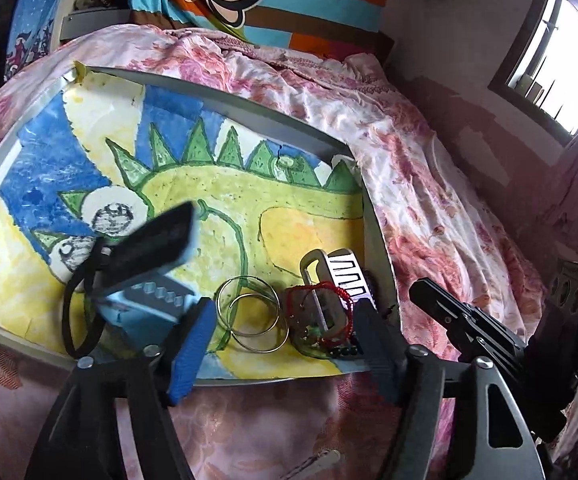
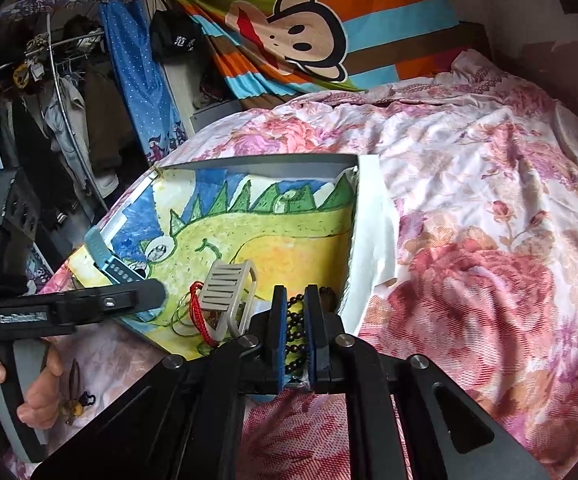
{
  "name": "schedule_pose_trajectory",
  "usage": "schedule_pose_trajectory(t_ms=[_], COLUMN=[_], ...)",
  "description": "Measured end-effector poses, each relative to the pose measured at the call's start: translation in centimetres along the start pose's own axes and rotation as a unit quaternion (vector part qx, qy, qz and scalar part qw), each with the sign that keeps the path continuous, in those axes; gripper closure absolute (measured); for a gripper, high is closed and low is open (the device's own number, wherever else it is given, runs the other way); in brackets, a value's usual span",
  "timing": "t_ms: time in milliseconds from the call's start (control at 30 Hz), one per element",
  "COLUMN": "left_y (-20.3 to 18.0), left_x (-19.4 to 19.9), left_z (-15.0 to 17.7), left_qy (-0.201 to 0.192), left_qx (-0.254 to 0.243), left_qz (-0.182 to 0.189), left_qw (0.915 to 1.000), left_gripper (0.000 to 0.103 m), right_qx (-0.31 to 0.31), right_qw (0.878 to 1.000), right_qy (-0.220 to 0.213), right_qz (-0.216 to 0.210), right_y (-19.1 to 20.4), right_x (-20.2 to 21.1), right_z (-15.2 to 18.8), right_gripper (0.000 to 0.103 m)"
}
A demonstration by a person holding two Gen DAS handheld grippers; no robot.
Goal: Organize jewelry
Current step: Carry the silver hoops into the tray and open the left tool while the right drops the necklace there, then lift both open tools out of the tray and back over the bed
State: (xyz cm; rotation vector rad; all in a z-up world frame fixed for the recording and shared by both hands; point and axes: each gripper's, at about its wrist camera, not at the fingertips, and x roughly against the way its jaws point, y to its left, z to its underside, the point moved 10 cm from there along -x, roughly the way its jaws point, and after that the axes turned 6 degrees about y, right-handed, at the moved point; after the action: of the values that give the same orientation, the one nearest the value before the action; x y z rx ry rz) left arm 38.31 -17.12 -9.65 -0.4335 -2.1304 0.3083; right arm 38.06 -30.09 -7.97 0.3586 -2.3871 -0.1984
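A grey tray lined with a dinosaur drawing lies on the bed. On it are two silver hoops, a red cord bracelet, a grey slotted clip, a blue clip and a black hair band. My left gripper stands open over the hoops and the red bracelet, touching neither. At the tray's near right corner my right gripper is shut on a dark bead bracelet, whose strand runs between the pads. The grey clip lies just to its left.
Pink floral bedding surrounds the tray. A striped monkey blanket hangs behind, with a clothes rack at the left. A hand holds the left gripper's handle, and a small yellow hair ornament lies beside it. A window is at the right.
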Motion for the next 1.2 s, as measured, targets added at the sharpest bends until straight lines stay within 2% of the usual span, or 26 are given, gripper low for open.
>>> schedule_pose_trajectory(t_ms=[67,133,200,367,533,667,867,1033,1200], left_y=[-0.1,-0.2,-0.4,-1.2,-1.2,-0.2,1.2,2.8,4.1], left_x=[1.0,2.2,3.6,8.4,13.1,16.4,20.6,23.4,25.1], left_z=[-0.1,-0.2,-0.4,-0.8,-0.6,0.1,2.4,4.8,7.5], left_qy=[-0.009,-0.02,-0.036,-0.086,-0.14,-0.174,-0.208,-0.226,-0.235], left_qx=[0.007,0.011,0.007,-0.002,-0.018,-0.02,-0.033,-0.04,-0.05], left_qz=[0.008,0.011,0.007,0.003,-0.018,-0.041,-0.073,-0.095,-0.125], left_qw=[0.9999,0.9997,0.9993,0.9963,0.9898,0.9837,0.9749,0.9686,0.9627], left_gripper=[0.029,0.025,0.02,0.007,0.0,0.0,0.0,0.0,0.0], right_qx=[-0.007,-0.015,-0.016,-0.003,0.015,0.035,0.069,0.092,0.1], right_qw=[1.0,1.0,0.999,0.998,0.994,0.99,0.984,0.982,0.985], right_qy=[-0.007,-0.021,-0.035,-0.068,-0.105,-0.132,-0.159,-0.16,-0.137], right_qz=[0.001,0.002,0.003,0.015,0.024,0.031,0.038,0.041,0.038], right_y=[-0.2,-0.3,-0.2,1.0,3.1,5.2,9.0,11.6,13.1], right_x=[0.7,1.9,3.0,6.5,10.1,13.0,16.6,19.2,20.3], right_z=[-0.3,-0.8,-1.4,-2.7,-3.2,-2.7,-1.2,0.8,3.7], right_gripper=[0.07,0.058,0.054,0.027,0.008,0.003,0.002,0.002,0.002])
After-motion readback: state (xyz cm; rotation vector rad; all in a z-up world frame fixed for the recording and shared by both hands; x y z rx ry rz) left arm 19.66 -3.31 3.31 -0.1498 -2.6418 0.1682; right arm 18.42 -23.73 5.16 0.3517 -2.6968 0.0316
